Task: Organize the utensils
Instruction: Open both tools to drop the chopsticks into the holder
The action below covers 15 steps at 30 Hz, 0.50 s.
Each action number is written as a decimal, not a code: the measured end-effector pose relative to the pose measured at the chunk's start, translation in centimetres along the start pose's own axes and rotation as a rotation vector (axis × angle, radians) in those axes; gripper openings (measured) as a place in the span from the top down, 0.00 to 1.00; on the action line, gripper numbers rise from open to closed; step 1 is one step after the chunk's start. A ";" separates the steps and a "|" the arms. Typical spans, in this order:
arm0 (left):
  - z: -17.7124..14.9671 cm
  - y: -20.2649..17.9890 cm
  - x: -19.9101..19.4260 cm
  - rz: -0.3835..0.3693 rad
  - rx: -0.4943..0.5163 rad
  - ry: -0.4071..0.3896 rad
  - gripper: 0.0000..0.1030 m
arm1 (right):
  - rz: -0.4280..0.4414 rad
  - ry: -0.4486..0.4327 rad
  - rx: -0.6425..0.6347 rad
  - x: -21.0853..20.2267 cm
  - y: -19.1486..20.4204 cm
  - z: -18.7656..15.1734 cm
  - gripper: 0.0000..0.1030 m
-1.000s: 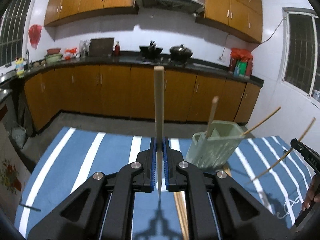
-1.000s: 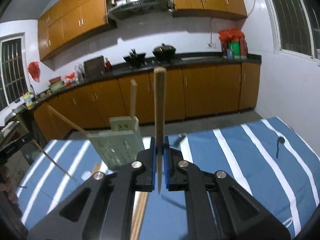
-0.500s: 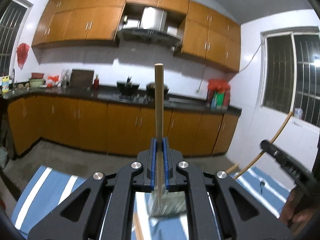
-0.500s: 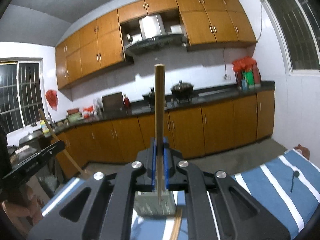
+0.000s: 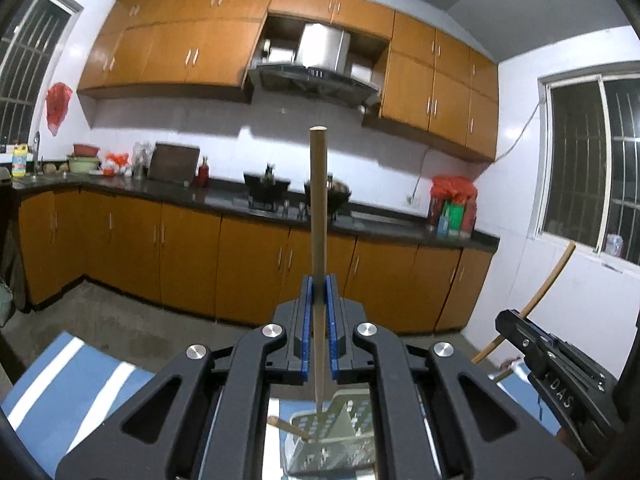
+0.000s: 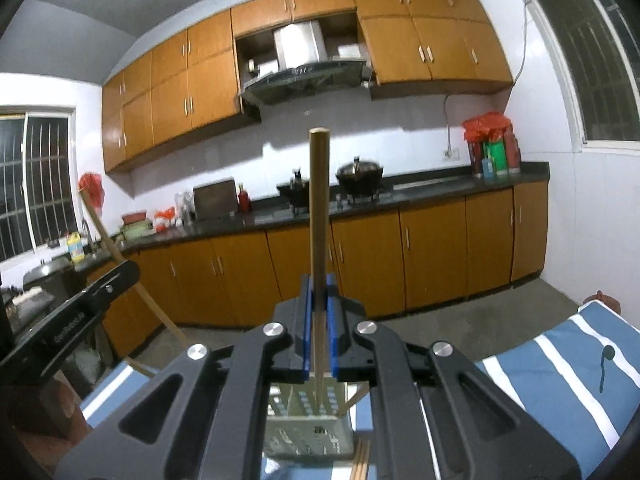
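Note:
My left gripper (image 5: 319, 296) is shut on a wooden chopstick (image 5: 319, 208) held upright, its lower tip just above the pale green perforated utensil holder (image 5: 340, 440). A wooden stick (image 5: 286, 428) leans inside the holder. My right gripper (image 6: 319, 296) is shut on another upright wooden chopstick (image 6: 319, 208), its tip above the same holder (image 6: 308, 420). The right gripper also shows at the right in the left wrist view (image 5: 548, 364), and the left gripper at the left in the right wrist view (image 6: 72, 312).
The holder stands on a blue cloth with white stripes (image 6: 560, 368). More chopsticks (image 6: 360, 460) lie on the cloth beside the holder. Beyond are orange kitchen cabinets (image 5: 200, 264) and a dark counter with pots (image 6: 360, 172).
Both grippers have lifted and tilted up over the holder, each with its chopstick. The holder now sits directly below the fingers instead of ahead of them.

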<state>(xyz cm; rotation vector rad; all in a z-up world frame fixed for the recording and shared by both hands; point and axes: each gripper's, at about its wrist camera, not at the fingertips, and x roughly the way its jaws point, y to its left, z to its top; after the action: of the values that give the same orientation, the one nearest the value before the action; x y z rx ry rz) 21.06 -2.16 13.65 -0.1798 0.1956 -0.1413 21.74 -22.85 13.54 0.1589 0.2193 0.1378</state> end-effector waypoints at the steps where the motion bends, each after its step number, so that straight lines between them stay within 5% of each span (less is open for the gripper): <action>1: -0.3 0.2 0.2 0.003 -0.006 0.015 0.93 | 0.000 0.009 0.000 0.1 0.0 -0.4 0.90; 4: -0.8 0.9 0.3 0.002 -0.022 0.044 0.87 | -0.005 0.013 -0.005 -0.1 -0.2 -1.0 0.85; 6: -0.7 1.1 -0.1 0.007 -0.023 0.043 0.72 | -0.010 0.007 -0.001 -0.6 -0.3 -1.0 0.79; 15: 0.8 1.9 -2.9 -0.003 -0.034 -0.003 0.61 | -0.028 -0.029 0.008 -4.3 -1.3 -0.5 0.68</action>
<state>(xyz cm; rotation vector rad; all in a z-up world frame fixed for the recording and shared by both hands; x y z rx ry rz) 18.60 0.30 14.56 -0.2144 0.1950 -0.1412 17.59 -24.75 13.71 0.1659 0.1930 0.1067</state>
